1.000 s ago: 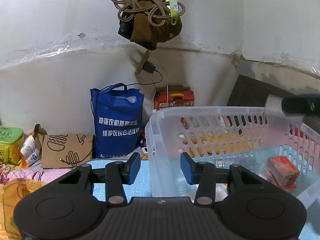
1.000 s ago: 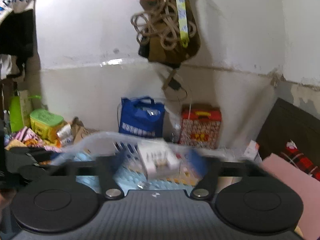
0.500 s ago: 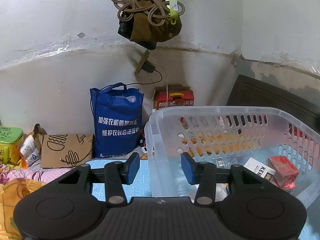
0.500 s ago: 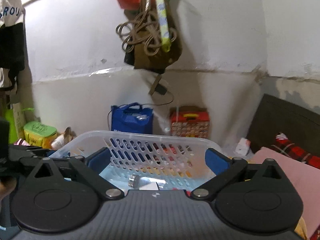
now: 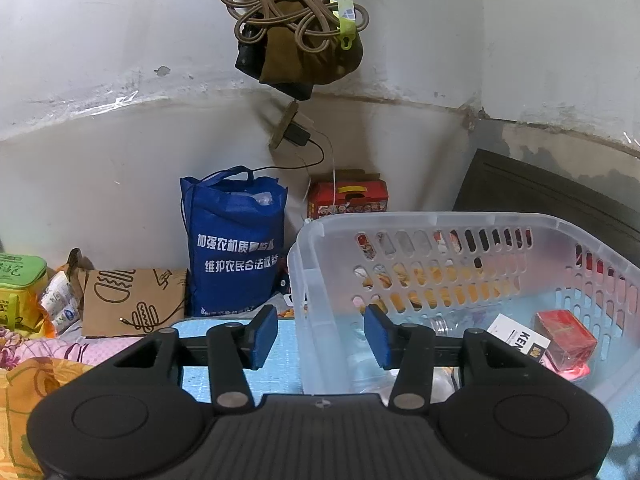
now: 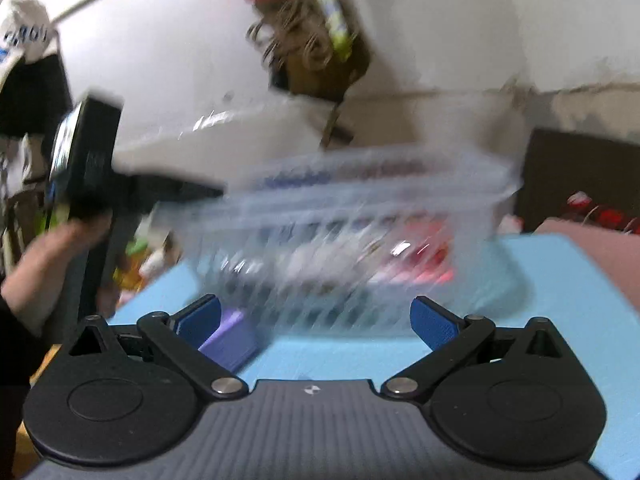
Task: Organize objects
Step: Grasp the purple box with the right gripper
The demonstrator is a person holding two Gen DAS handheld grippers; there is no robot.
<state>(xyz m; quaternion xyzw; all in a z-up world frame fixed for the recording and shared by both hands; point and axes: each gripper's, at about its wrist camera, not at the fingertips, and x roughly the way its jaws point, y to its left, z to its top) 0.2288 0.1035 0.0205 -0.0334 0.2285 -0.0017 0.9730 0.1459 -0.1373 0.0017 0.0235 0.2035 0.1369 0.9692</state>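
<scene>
A clear plastic basket [image 5: 440,220] stands on the light blue mat [image 5: 280,376]. Inside lie a red box [image 5: 564,336], a white box with black print [image 5: 520,340] and a clear bottle [image 5: 440,324]. My left gripper [image 5: 320,336] is open and empty, its jaws astride the basket's near left corner. In the blurred right wrist view the basket [image 6: 360,232] is ahead. My right gripper [image 6: 316,320] is wide open and empty, low over the mat [image 6: 360,356]. A purple object [image 6: 230,340] lies by its left finger.
A blue tote bag [image 5: 236,240], a red gift box [image 5: 348,196], a brown paper bag [image 5: 132,300] and a green tin [image 5: 20,280] stand along the wall. Cords and a bag [image 5: 300,32] hang above. A dark headboard [image 5: 552,200] is at right. The left handheld unit [image 6: 88,160] shows at left.
The right gripper dropped a white box into the basket, opened wide, then pulled back and down toward the mat, now in fast motion. The left gripper held still.
</scene>
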